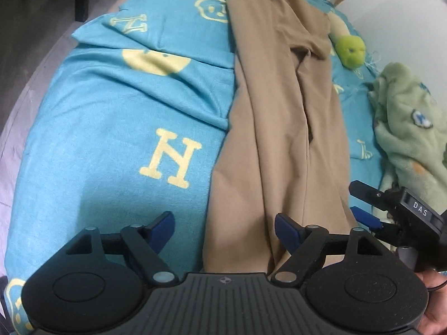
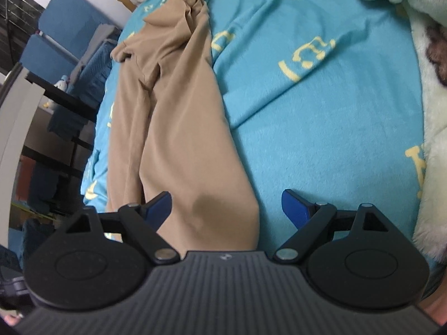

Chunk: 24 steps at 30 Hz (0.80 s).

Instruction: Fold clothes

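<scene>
Tan trousers [image 1: 279, 128] lie lengthwise on a blue blanket [image 1: 111, 128] w/ yellow letters, legs side by side, slightly rumpled near the far end. Left gripper [image 1: 225, 227] hangs over the near hem, fingers spread wide, nothing between them. Right gripper [image 2: 226, 205] also spread wide & empty, over the trousers' near edge; it shows at the right of the left view. Pale green fleece [image 1: 410, 128] bunched at the blanket's right side, green plush toy [image 1: 350, 50] beyond it.
</scene>
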### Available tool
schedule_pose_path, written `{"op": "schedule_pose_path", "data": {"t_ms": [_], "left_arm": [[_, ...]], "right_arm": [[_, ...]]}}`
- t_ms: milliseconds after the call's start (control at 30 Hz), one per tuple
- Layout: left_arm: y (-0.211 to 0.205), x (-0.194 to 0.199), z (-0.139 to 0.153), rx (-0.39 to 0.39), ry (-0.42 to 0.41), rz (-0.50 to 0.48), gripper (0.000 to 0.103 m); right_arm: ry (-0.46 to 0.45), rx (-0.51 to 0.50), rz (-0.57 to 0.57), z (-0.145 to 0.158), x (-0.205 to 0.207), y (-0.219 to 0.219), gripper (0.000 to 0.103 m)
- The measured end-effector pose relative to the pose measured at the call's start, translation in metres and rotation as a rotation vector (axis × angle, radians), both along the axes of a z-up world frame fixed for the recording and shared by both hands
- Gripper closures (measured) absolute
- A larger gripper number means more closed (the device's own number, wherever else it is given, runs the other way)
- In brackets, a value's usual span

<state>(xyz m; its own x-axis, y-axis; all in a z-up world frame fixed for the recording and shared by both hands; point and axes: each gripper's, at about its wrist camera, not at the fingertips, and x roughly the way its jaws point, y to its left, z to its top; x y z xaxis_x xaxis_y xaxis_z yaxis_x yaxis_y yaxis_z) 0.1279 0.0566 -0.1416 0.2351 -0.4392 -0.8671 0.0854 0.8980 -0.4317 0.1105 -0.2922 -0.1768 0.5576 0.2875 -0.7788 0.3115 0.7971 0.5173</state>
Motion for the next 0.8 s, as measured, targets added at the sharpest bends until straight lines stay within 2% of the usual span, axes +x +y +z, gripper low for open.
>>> {"op": "schedule_pose_path", "data": {"t_ms": [200, 267, 300, 367, 400, 433, 467, 500, 533, 567, 633, 733, 800], "left_arm": [[-0.018, -0.006, -0.007, -0.007, 0.021, -0.111, 0.021], [-0.018, -0.008, -0.006, 0.0, 0.016, -0.115, 0.025], [-0.019, -0.009, -0.005, 0.003, 0.013, -0.116, 0.032], [-0.019, -0.011, -0.003, 0.01, 0.008, -0.12, 0.047], [-0.019, -0.012, -0.002, 0.013, 0.005, -0.122, 0.065], [-0.02, -0.013, -0.002, 0.017, 0.002, -0.123, 0.086], [-0.02, -0.014, -0.001, 0.02, 0.0, -0.125, 0.093], [-0.02, -0.015, 0.0, 0.023, -0.003, -0.127, 0.094], [-0.021, -0.016, 0.001, 0.027, -0.006, -0.129, 0.096], [-0.021, -0.018, 0.002, 0.03, -0.008, -0.13, 0.096], [-0.019, -0.02, 0.006, 0.025, -0.025, -0.125, 0.097], [-0.001, -0.026, 0.029, -0.074, -0.127, -0.062, 0.097], [0.009, -0.032, 0.045, -0.126, -0.197, -0.013, 0.097]], "right_arm": [[0.035, 0.063, 0.085, -0.002, -0.006, 0.014, 0.014], [0.049, 0.085, 0.113, -0.003, -0.008, 0.02, 0.015], [0.059, 0.083, 0.122, -0.002, -0.011, 0.023, 0.015], [0.077, 0.041, 0.149, 0.001, -0.016, 0.033, 0.024], [0.084, 0.008, 0.167, 0.003, -0.018, 0.039, 0.027], [0.09, -0.031, 0.188, 0.005, -0.02, 0.045, 0.035], [0.096, -0.065, 0.208, 0.007, -0.021, 0.05, 0.045], [0.101, -0.084, 0.221, 0.009, -0.023, 0.052, 0.052], [0.105, -0.103, 0.233, 0.01, -0.024, 0.054, 0.071], [0.107, -0.119, 0.242, 0.012, -0.025, 0.056, 0.083], [0.091, -0.147, 0.237, 0.018, -0.029, 0.055, 0.088], [0.014, -0.189, 0.226, 0.037, -0.038, 0.053, 0.09], [-0.059, -0.173, 0.213, 0.052, -0.046, 0.049, 0.091]]}}
